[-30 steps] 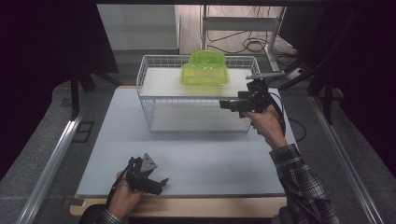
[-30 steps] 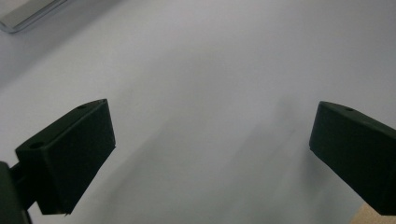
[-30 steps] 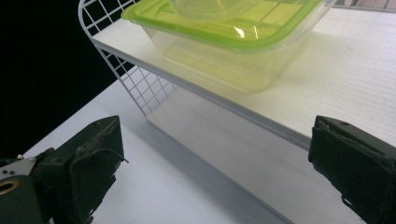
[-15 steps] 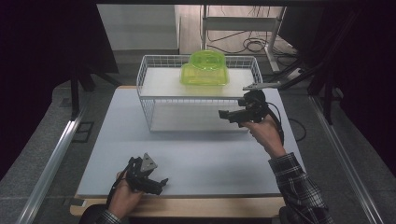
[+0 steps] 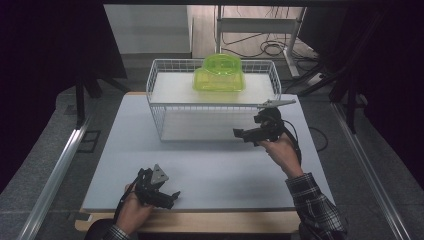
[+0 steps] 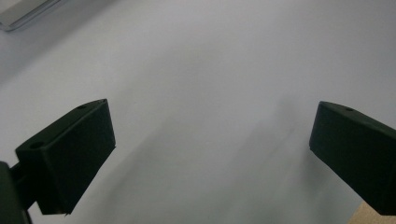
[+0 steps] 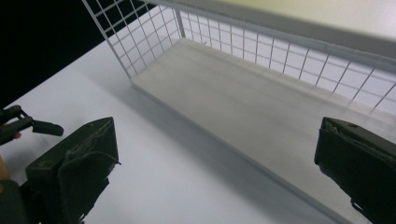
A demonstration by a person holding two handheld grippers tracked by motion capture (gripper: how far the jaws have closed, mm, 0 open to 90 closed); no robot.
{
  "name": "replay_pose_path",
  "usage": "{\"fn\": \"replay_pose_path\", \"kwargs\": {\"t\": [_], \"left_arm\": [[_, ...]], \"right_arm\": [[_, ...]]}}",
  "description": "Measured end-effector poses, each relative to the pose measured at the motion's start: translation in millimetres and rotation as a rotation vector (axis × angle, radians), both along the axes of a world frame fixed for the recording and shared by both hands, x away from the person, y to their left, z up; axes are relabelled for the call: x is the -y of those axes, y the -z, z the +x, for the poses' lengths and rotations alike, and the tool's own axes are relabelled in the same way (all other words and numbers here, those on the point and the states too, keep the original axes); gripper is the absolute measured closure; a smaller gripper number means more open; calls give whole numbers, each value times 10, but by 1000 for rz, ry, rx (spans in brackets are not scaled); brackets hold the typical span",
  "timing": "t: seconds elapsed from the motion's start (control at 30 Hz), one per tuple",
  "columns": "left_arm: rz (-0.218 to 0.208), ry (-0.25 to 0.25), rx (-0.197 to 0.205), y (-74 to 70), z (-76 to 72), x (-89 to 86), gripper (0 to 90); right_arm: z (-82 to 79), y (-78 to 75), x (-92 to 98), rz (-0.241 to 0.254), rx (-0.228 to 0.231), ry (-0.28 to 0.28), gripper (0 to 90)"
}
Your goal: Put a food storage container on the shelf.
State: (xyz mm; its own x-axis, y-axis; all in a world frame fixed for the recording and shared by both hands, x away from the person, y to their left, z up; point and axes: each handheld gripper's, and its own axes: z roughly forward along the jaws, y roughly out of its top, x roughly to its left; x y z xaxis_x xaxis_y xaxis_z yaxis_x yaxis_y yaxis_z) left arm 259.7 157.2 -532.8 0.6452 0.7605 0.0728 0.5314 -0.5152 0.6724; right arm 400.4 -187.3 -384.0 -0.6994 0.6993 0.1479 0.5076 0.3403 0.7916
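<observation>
Landmark: the white wire basket (image 5: 159,107) stood at the far middle of the table, a rectangular grid of thin white wire with a pale flat board across its top and another as its floor.

Left gripper (image 5: 169,196): nearest the viewer, well in front of the basket's left half, held low over the mat by a hand (image 5: 132,212). Matt black body with a grey three-cornered plate on top. In the left gripper view (image 6: 210,154) its two blocky black jaws stood spread wide with nothing between them.

Table mat (image 5: 220,170): smooth, pale grey-white, plain, reaching from the front edge up under the basket; a strip of bare wood showed along the near edge.

Right gripper (image 5: 239,133): just in front of the basket's right end, held above the mat by the other hand (image 5: 281,152), with a plaid sleeve below. In the right gripper view (image 7: 215,168) the jaws stood far apart and empty, their pads rough-looking; the basket's grid wall (image 7: 289,51) and wood-grained floor board lay ahead.

Green container (image 5: 219,73): translucent lime plastic, rounded and stepped, on the basket's top board toward the rear middle, well apart from both grippers.

Hard to make out: the container's contents and underside; the dark surroundings beyond the table; the right jaw tips, cut off at the frame edge.
</observation>
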Motion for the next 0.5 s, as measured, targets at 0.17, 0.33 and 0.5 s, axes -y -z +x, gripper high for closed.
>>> {"fn": "replay_pose_path", "kwargs": {"t": [0.17, 0.33, 0.5], "left_arm": [[-2, -1, 0, 1, 0, -1, 1], [-2, 0, -3, 5, 0, 1, 1], [-1, 2, -7, 11, 2, 4, 1]], "right_arm": [[-24, 126, 20, -16, 7, 2, 0], [-61, 245, 55, -26, 4, 6, 0], [-99, 356, 106, -34, 4, 18, 0]]}}
